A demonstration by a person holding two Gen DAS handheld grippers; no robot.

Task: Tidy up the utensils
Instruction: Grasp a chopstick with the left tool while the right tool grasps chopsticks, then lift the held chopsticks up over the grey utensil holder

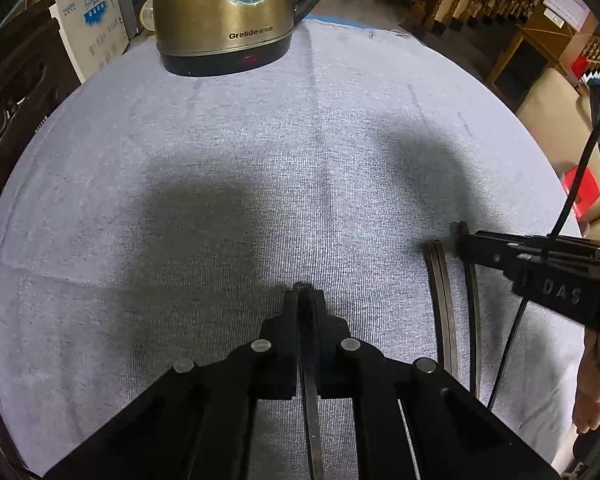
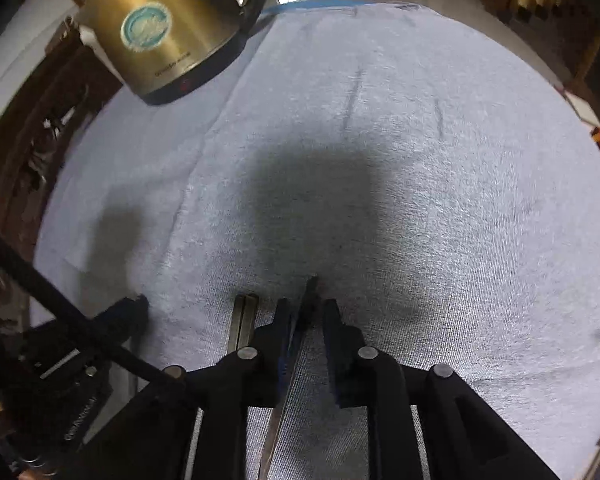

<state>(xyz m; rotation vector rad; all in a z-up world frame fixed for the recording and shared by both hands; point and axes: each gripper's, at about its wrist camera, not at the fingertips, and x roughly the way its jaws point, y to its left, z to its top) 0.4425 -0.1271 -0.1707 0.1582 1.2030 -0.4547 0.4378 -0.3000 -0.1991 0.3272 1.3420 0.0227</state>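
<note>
My left gripper [image 1: 303, 294] is shut on a thin metal chopstick [image 1: 312, 408] that runs back between its fingers toward the camera. In the left wrist view, two more metal chopsticks [image 1: 444, 304] lie side by side on the grey cloth to the right, with another [image 1: 474, 312] beside them under my right gripper [image 1: 460, 232]. In the right wrist view my right gripper [image 2: 306, 308] stands part open around a chopstick [image 2: 288, 376], which leans against the left finger. The pair of chopsticks [image 2: 244, 320] lies just left of it. The left gripper [image 2: 136, 304] shows at lower left.
A brass electric kettle [image 1: 224, 12] stands at the far edge of the round table covered by a grey cloth [image 1: 260, 160]; it also shows in the right wrist view [image 2: 160, 32]. A black cable [image 1: 572, 200] hangs by the right gripper. Wooden furniture surrounds the table.
</note>
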